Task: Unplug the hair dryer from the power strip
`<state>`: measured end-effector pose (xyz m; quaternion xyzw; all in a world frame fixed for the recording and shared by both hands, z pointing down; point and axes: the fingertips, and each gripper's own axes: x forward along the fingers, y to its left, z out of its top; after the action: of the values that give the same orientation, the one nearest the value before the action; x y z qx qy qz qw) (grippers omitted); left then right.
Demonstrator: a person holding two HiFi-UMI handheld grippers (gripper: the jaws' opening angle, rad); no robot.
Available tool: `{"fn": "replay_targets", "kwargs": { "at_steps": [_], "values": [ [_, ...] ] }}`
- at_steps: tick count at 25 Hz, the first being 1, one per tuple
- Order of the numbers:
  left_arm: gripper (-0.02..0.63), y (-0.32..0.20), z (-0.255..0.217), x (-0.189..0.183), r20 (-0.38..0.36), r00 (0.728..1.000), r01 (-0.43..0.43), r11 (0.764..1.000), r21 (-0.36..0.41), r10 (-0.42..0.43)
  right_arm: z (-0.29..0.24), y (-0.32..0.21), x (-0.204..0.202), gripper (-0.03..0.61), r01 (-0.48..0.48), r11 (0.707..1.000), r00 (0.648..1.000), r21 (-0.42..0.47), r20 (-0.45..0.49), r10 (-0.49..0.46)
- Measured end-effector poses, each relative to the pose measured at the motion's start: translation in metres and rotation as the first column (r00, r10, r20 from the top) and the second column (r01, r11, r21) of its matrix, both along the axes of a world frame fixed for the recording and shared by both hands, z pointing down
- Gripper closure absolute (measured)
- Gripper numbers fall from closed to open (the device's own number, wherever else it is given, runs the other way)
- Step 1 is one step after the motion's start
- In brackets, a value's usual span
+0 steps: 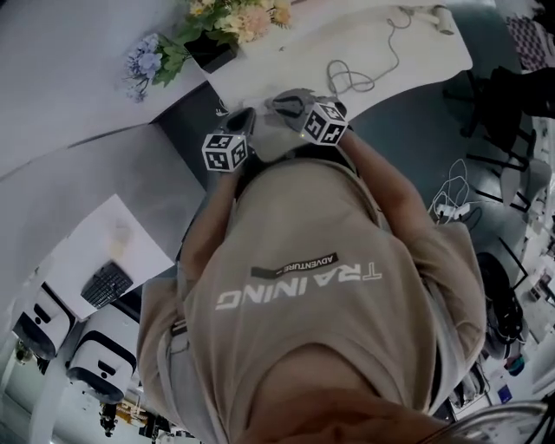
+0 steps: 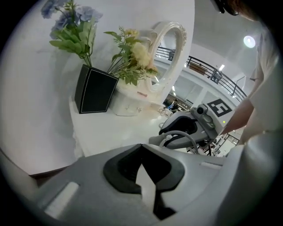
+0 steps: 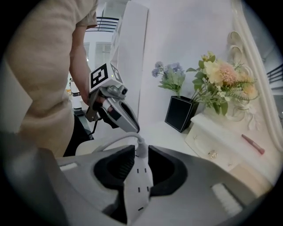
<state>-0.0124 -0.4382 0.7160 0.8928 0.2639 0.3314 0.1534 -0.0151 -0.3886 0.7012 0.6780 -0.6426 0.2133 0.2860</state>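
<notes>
White tabletop (image 1: 425,61) ahead. Right tongs (image 3: 140,170) clamp the power strip (image 3: 137,190); left tongs (image 2: 143,174) pinch a white piece (image 2: 146,187), perhaps the plug. Pull straight apart, strip steady, no twisting.

In the head view the person's chest (image 1: 321,286) covers the near edge of the bench (image 1: 277,65) and the jaws of both claws. Only the left cube (image 1: 225,152) and right cube (image 1: 325,122) clear it. The top edge cuts the flowers (image 1: 234,19). The cord (image 1: 351,78) runs to a pale thing (image 1: 440,17) too small to name.

In the right gripper view the power strip (image 3: 138,185) drops behind the body of the right claw (image 3: 138,170), and its cable (image 3: 110,142) slips behind the housing.

A white sliver (image 2: 147,187) sits between the jaws of the left claw (image 2: 146,176). Whether it is a held thing or the bench beyond cannot be told.
</notes>
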Motion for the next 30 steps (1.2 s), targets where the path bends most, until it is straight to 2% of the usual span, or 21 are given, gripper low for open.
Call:
{"fn": "replay_targets", "kwargs": {
  "at_steps": [4, 8, 14, 18, 30],
  "values": [
    [0.607, 0.003, -0.002, -0.002, 0.003, 0.999, -0.037, 0.999, 0.013, 0.037, -0.003, -0.006, 0.002, 0.477, 0.025, 0.999, 0.999, 0.034, -0.034, -0.024],
    [0.607, 0.005, -0.002, -0.004, 0.016, 0.998, -0.058, 0.998, 0.034, 0.057, -0.001, -0.013, -0.002, 0.474, 0.053, 0.996, 0.999, 0.071, 0.004, -0.053],
    [0.607, 0.004, -0.002, 0.005, 0.055, 0.998, -0.01, 1.0, 0.017, 0.009, -0.006, -0.014, 0.004, 0.483, 0.049, 0.992, 0.995, 0.119, 0.079, -0.059],
    [0.607, 0.006, -0.002, 0.003, 0.061, 0.998, 0.007, 0.999, 0.034, -0.009, -0.008, -0.011, 0.003, 0.505, 0.068, 0.989, 0.987, 0.13, 0.138, -0.086],
    [0.607, 0.007, -0.003, 0.007, 0.054, 0.996, 0.073, 0.996, 0.058, -0.076, -0.035, -0.005, 0.008, 0.508, 0.128, 0.976, 0.981, 0.174, 0.126, -0.151]
  ]
}}
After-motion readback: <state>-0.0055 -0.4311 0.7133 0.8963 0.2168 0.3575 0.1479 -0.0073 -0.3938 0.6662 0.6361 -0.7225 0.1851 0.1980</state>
